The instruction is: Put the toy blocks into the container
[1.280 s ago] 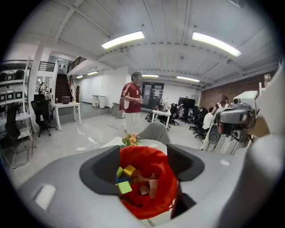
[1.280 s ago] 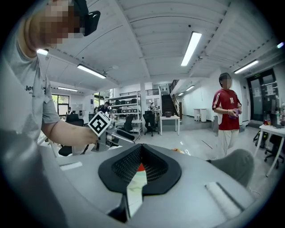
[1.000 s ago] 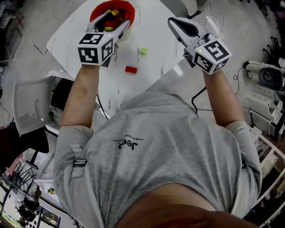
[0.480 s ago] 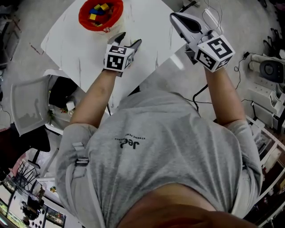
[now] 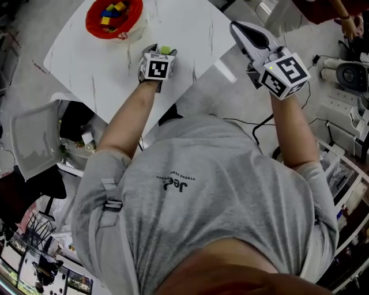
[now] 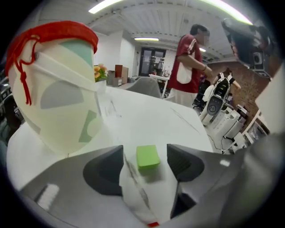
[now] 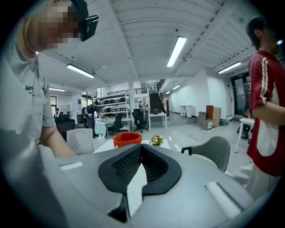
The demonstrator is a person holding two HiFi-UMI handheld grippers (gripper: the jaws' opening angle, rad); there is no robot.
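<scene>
Container (image 5: 92, 24) holding coloured blocks (image 5: 112, 10), green block (image 6: 148, 156) untouched between spread jaws of left gripper (image 6: 145, 152), right gripper (image 7: 141, 147) closed, empty.

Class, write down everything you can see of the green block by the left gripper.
The green block is a small, plain, matte cube with slightly rounded edges, plastic by its look. It sits flat on the white table, between the open jaws of the left gripper, with a gap on each side.

table (image 5: 109, 66): white top with thin grey marks | far corner: red container (image 5: 92, 27) stands on it, little blocks (image 5: 110, 11) inside | near the other edge: one green block (image 5: 166, 50) lies flat on the bare top, well apart from the container
</scene>
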